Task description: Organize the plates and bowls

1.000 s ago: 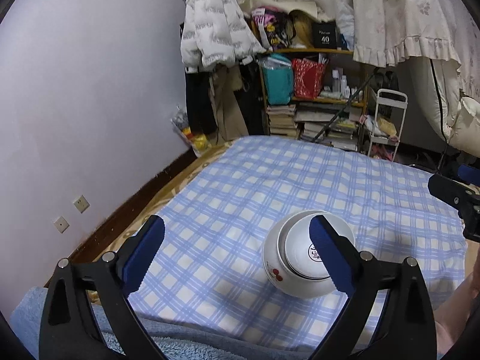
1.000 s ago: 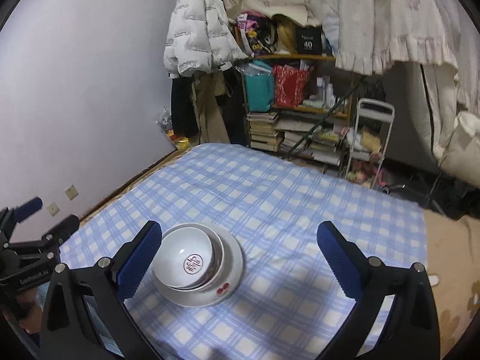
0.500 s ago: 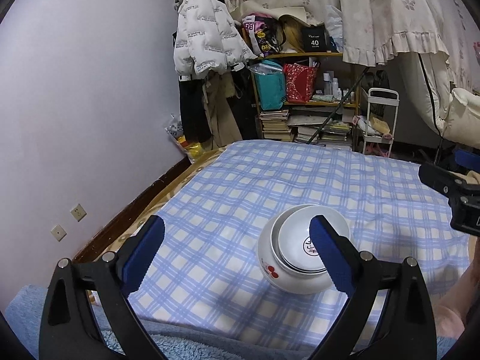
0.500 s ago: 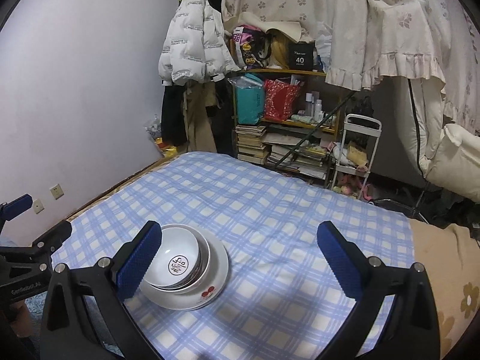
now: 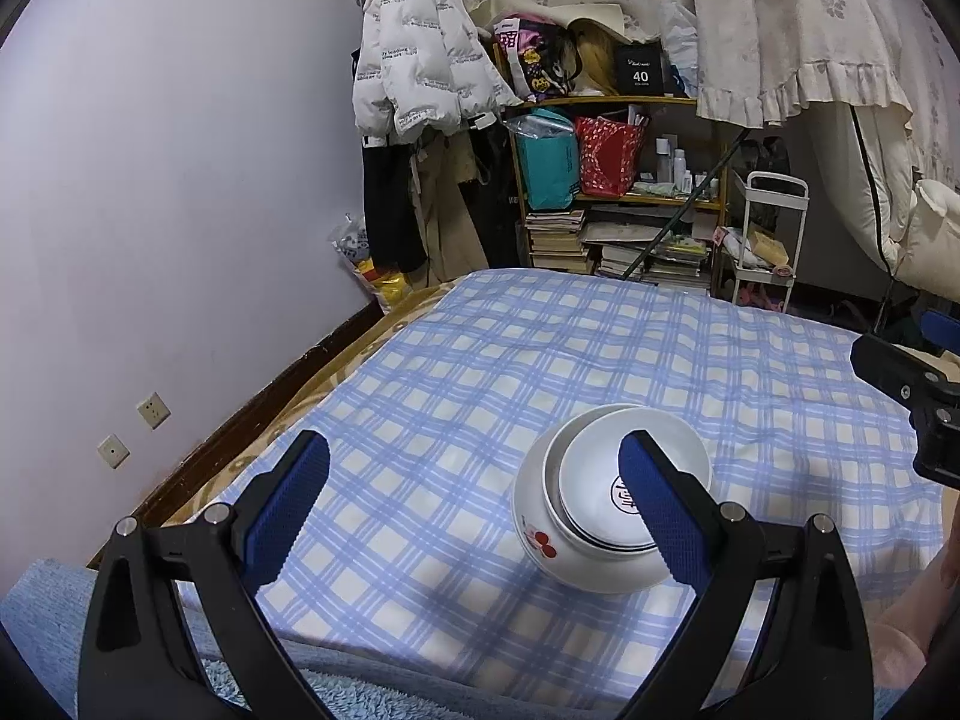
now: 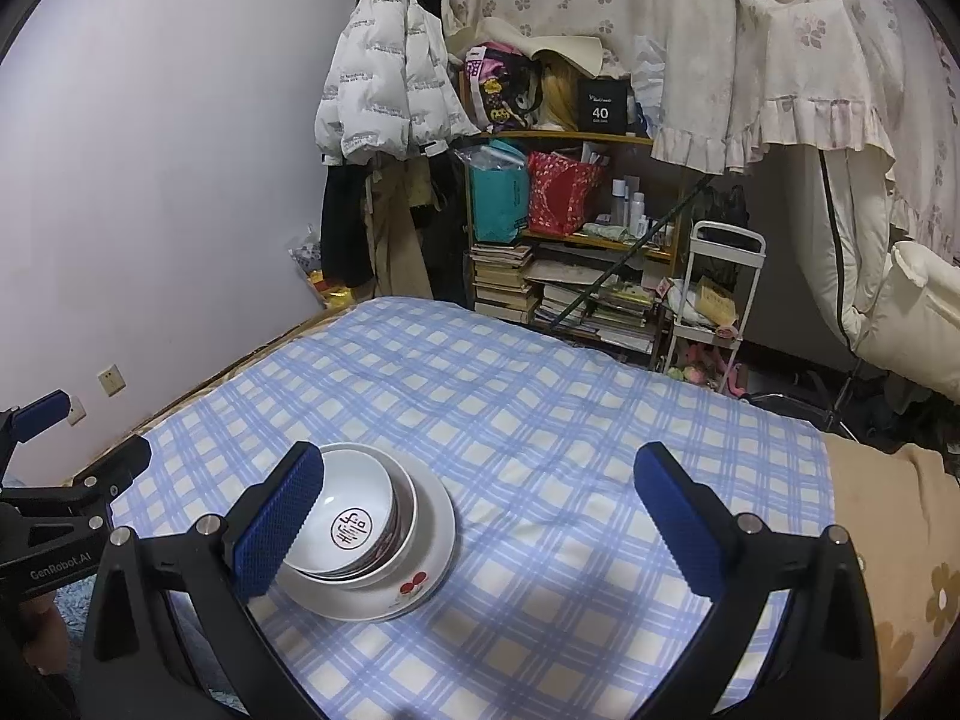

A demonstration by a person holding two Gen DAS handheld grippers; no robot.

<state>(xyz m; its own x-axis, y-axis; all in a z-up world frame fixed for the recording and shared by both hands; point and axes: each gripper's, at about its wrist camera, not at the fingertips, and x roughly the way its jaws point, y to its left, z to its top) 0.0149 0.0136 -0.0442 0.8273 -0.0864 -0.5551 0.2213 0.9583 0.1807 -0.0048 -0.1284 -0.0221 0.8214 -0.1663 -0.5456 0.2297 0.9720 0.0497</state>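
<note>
White bowls sit nested in one stack on a blue checked bedcover. The top bowl (image 6: 354, 522) has a dark round emblem inside; the wide bottom dish (image 6: 420, 576) carries a red cherry print. In the left wrist view the same stack (image 5: 600, 498) lies behind the right blue pad. My left gripper (image 5: 474, 510) is open and holds nothing, with the stack at its right side. My right gripper (image 6: 480, 516) is open too, the stack just behind its left pad. Each gripper shows at the edge of the other's view.
The blue checked bedcover (image 6: 540, 420) spreads far beyond the stack. A lilac wall (image 5: 180, 180) runs along the left. At the far end stand a cluttered bookshelf (image 6: 564, 276), hanging coats (image 6: 390, 96) and a small white cart (image 6: 714, 312). A brown floral blanket (image 6: 888, 540) lies at right.
Both grippers have pulled back and tilted up from the stack, so more of the room shows. The bowls have stayed put and both grippers remain open.
</note>
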